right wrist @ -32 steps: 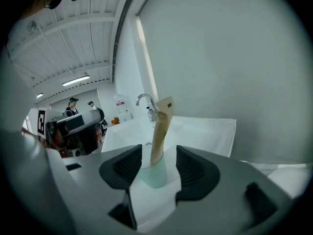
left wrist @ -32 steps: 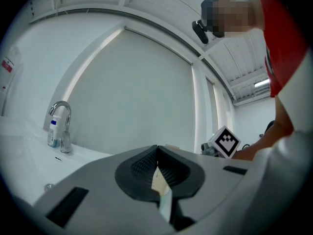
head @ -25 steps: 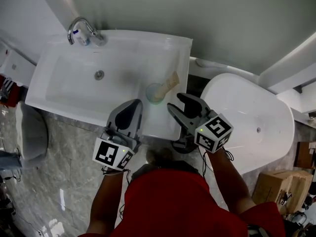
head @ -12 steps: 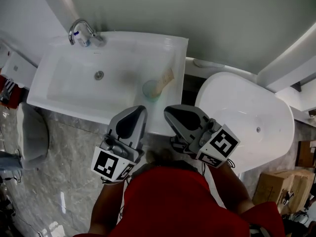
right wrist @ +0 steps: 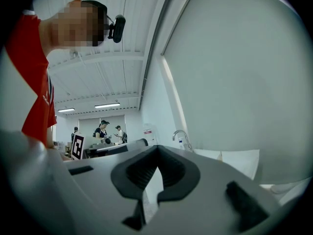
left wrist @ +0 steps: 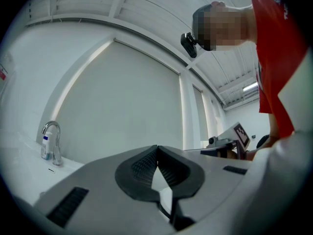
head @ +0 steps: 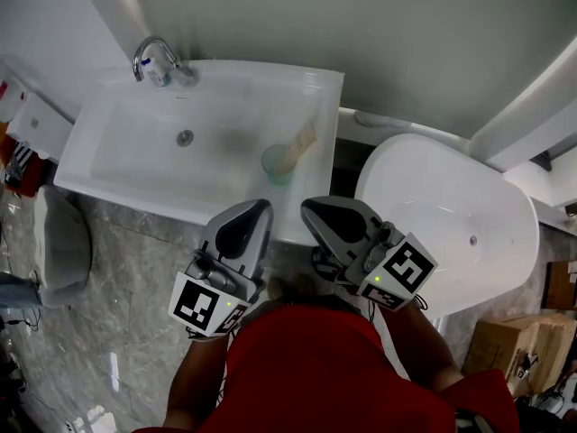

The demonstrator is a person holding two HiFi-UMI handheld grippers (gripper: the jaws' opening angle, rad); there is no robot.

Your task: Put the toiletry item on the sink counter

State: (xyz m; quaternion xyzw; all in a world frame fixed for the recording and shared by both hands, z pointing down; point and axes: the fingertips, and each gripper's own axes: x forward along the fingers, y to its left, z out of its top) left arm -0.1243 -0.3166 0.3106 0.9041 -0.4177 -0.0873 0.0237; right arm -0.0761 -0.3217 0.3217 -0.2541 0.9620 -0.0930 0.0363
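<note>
Wearing a red shirt [head: 315, 368] at the bottom edge, holding two tools side by side just above it at lower centre. Gripping the left hand-held gripper [head: 260, 208] left of middle, pressing its jaws together on nothing. Gripping the right hand-held gripper [head: 312, 208] right of middle, having just been closing its jaws, tips now meeting, nothing between them. Pointing both toward the front edge of the white sink [head: 135, 186], with grey marble floor [head: 135, 278] lying at lower left. Standing just beyond the tips, apart from both, at the sink's right end: a pale green cup [head: 276, 164] carrying a tan tube [head: 303, 141] leaning toward upper right. Showing farther, at upper left, a chrome faucet [head: 151, 50] with a small blue-and-white bottle [head: 159, 73] just beside it. Filling the right side: a white tub [head: 451, 215].
</note>
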